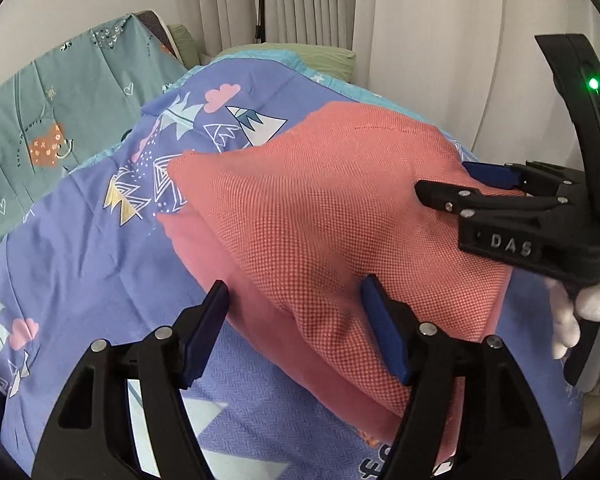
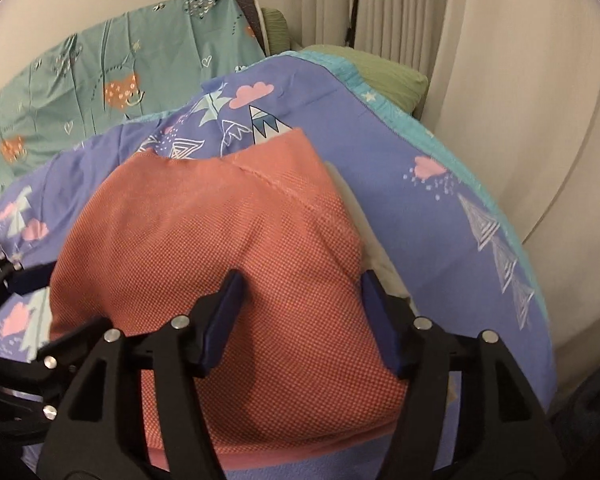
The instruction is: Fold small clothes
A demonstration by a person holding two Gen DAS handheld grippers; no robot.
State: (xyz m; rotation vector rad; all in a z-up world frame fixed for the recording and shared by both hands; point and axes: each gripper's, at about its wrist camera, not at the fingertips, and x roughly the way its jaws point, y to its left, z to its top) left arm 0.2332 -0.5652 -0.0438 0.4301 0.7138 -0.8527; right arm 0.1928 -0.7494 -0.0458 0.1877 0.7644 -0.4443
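Note:
A coral mesh-knit garment (image 1: 332, 216) (image 2: 236, 248) lies folded over in layers on a purple patterned blanket (image 1: 80, 248) (image 2: 400, 200). My left gripper (image 1: 296, 296) is open low over the garment's near left edge; its right pad rests above the cloth and its left pad above the blanket, neither pinching. My right gripper (image 2: 302, 284) is open too, straddling a hump of the garment near its right side without squeezing it. In the left wrist view the right gripper (image 1: 444, 180) reaches in from the right. The left gripper (image 2: 60, 304) shows at the left edge of the right wrist view.
A white cloth (image 2: 364, 216) peeks from under the garment's right side. A teal printed sheet (image 1: 60, 100) (image 2: 100, 80) and a green pillow (image 2: 384, 72) lie behind. Curtains (image 1: 300, 0) and a wall close off the back and right. A gloved hand (image 1: 580, 312) holds the right gripper.

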